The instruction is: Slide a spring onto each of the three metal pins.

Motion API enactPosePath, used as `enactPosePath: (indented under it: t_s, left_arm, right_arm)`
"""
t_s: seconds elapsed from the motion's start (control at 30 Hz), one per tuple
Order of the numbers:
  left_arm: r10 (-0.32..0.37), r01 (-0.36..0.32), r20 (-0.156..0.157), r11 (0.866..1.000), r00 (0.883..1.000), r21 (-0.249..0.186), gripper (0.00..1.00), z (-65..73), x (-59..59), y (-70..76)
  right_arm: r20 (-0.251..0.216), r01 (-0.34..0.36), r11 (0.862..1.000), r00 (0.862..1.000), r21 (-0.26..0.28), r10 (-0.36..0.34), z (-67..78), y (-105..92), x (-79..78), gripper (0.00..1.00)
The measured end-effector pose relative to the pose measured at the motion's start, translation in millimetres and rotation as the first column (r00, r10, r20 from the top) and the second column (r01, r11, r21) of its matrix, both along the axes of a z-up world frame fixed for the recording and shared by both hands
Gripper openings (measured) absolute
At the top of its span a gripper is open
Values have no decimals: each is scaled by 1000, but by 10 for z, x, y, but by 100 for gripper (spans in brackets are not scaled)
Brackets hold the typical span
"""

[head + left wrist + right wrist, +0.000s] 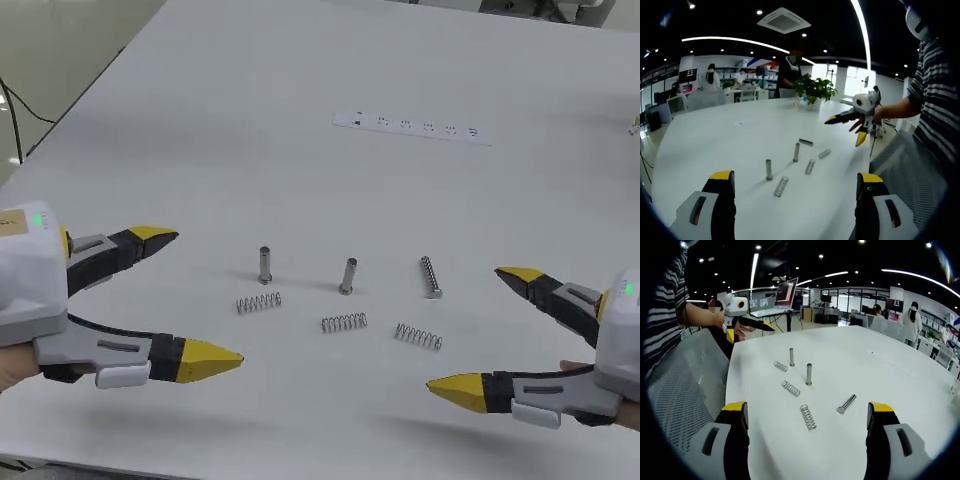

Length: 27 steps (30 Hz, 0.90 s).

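On the white table, two metal pins stand upright: a left pin and a middle pin. The right pin lies flat. Three loose springs lie in front of them: left, middle, right. My left gripper hovers open, left of the parts. My right gripper hovers open on their right. Both hold nothing.
A white power strip lies farther back on the table. The table's left edge drops to the floor. A mesh chair stands by the near edge. A potted plant and several people are in the background.
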State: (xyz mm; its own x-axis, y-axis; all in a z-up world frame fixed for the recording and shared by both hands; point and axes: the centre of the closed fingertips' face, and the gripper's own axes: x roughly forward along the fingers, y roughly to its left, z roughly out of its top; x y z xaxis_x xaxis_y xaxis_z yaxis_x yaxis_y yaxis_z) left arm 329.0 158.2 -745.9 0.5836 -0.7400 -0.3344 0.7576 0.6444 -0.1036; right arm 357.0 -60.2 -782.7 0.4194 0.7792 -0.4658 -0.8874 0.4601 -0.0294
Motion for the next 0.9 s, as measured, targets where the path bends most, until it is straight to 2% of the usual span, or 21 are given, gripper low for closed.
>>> enactPosePath:
  t_s: [0.9]
  left_arm:
    - [5, -5, -8, 1000, 1000, 1, 99, -41, -3, 17]
  right_arm:
    - [1, 7, 1000, 1000, 3, -7, 31, 20, -9, 99]
